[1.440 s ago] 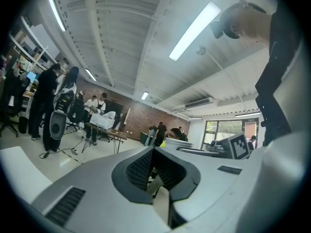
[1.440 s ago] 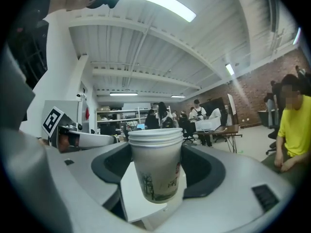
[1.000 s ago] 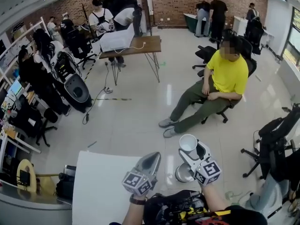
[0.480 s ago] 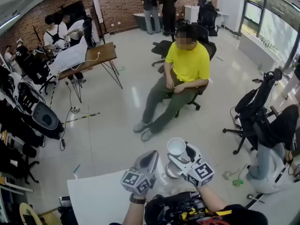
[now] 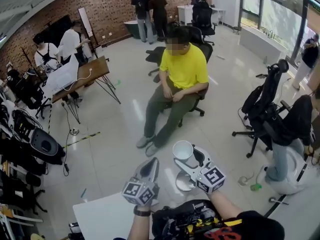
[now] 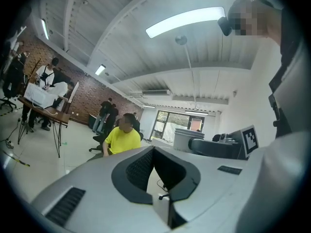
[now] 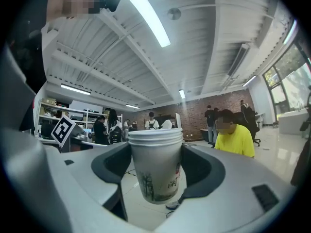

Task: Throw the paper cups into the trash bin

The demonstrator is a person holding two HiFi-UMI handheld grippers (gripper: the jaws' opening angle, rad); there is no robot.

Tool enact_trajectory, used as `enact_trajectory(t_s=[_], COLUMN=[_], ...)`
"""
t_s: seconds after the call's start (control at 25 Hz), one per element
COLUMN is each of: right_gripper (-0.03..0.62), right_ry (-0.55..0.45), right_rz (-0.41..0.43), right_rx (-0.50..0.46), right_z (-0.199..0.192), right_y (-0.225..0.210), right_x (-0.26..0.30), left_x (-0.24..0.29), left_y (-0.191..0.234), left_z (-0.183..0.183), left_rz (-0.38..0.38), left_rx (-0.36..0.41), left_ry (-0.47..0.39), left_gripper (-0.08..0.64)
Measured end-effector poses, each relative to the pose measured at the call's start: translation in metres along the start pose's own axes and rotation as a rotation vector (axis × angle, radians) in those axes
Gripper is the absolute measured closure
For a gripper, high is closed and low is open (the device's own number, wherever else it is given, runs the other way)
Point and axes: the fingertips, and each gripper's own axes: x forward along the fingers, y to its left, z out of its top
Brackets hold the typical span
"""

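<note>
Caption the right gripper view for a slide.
Right gripper grips stacked white paper cups upright, brick-walled workshop behind.

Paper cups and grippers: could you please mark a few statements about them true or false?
1. The right gripper holds the paper cups upright. True.
2. The left gripper also holds a cup. False: its jaws are together, with nothing between them.
3. The person in the yellow shirt is standing. False: that person is sitting.
4. Seen in the head view, the paper cups look empty. True.
</note>
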Motion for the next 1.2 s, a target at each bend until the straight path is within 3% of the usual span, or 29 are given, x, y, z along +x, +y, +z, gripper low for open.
enact_trajectory(t_s=[0.12, 0.28, 0.52, 0.84, 1.2], right_gripper=[0.261, 0.262, 0.262, 0.262, 0.262], right_ry=[-0.001, 0.027, 0.092, 0.125, 0.187], right_rz=[-0.047, -0.067, -0.062, -0.057, 0.015], right_rx=[0.028, 0.061, 0.100, 0.152, 0.194], right_z=[-0.004, -0.019, -0.046, -0.082, -0.118], right_y=[-0.020, -0.022, -0.030, -0.040, -0.045], right_x=[-0.015, -0.027, -0.031, -0.039, -0.056], left_x=[0.011, 0.007, 0.006, 0.003, 0.020], left_y=[-0.016, -0.022, -0.020, -0.025, -0.041], left_z=[-0.009, -0.030, -0.055, -0.076, -0.102], left_rz=[-0.030, -0.030, -0.008, 0.018, 0.035], left_rx=[0.007, -0.039, -0.076, -0.051, -0.057], left_ry=[0.025, 0.060, 0.110, 0.200, 0.247], left_gripper=[0.560, 0.560, 0.560, 0.560, 0.560])
